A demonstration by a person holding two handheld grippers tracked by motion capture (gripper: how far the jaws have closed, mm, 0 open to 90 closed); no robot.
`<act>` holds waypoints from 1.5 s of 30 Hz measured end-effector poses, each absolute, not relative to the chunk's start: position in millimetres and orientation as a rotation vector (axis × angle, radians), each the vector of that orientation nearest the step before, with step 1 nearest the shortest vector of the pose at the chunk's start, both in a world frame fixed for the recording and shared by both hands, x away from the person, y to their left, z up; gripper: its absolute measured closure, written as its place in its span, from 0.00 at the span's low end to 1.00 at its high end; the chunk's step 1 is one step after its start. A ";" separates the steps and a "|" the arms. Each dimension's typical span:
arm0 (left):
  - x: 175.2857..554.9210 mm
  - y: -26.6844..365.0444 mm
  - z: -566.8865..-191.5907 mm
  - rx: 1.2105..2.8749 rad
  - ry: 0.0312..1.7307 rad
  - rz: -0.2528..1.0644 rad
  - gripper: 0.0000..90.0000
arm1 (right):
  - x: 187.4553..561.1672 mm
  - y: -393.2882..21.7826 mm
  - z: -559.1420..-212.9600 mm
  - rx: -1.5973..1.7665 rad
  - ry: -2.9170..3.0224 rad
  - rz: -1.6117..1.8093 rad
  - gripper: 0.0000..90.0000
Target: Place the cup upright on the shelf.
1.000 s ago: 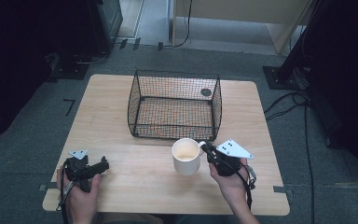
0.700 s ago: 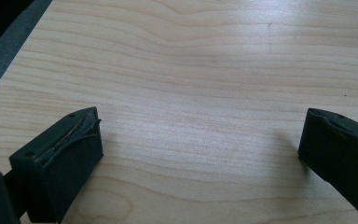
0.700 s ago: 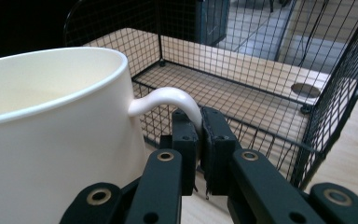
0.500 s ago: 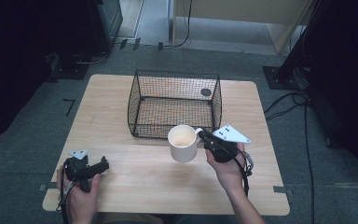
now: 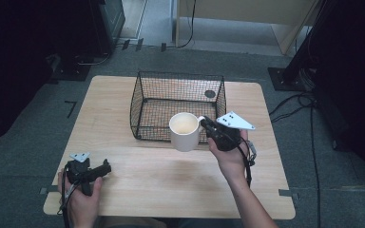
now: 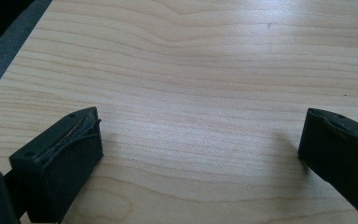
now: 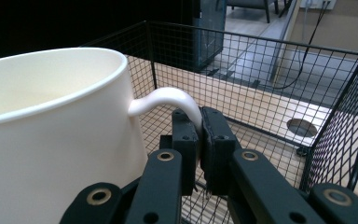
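A cream mug (image 5: 185, 131) hangs in the air just in front of the black wire basket (image 5: 178, 105). My right gripper (image 5: 204, 124) is shut on the mug's handle (image 7: 172, 99), and in the right gripper view the two pads (image 7: 214, 135) pinch that thin handle, with the mug's wall (image 7: 51, 140) at the left. My left gripper (image 5: 105, 167) rests on the wooden table (image 5: 161, 185) near its front left corner. In the left gripper view its jaws stand wide apart over bare wood (image 6: 196, 93), and nothing lies between them.
The basket stands at the middle back of the table, and behind it the tabletop has a round cable hole (image 5: 210, 94). Cables (image 5: 294, 102) trail on the grey floor to the right. A dark cabinet (image 5: 107, 19) stands behind the table at the left.
My right gripper has lifted the mug off the table and carried it up and toward the basket. The left gripper has stayed where it was.
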State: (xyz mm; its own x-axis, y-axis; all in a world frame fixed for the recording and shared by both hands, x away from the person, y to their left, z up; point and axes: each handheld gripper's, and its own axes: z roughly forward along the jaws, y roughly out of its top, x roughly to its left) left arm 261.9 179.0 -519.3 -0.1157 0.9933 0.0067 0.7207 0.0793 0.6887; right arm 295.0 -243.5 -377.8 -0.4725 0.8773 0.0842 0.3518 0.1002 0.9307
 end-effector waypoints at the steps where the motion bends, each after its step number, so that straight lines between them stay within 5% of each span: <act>1: 261.9 178.9 -519.3 1.689 1.892 0.762 0.00 | 299.1 -242.8 -376.5 1.202 1.879 1.365 0.95; 45: 262.0 178.8 -519.2 1.699 1.886 0.760 0.00 | 417.7 -230.2 -383.4 1.238 1.824 1.400 0.95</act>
State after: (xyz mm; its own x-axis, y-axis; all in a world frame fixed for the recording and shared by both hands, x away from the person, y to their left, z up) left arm 262.0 178.8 -519.2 -0.1077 0.9941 0.0093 0.7230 0.0719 0.6871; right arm 417.7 -230.2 -383.4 -0.4439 0.8880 0.1199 0.3456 0.0462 0.9373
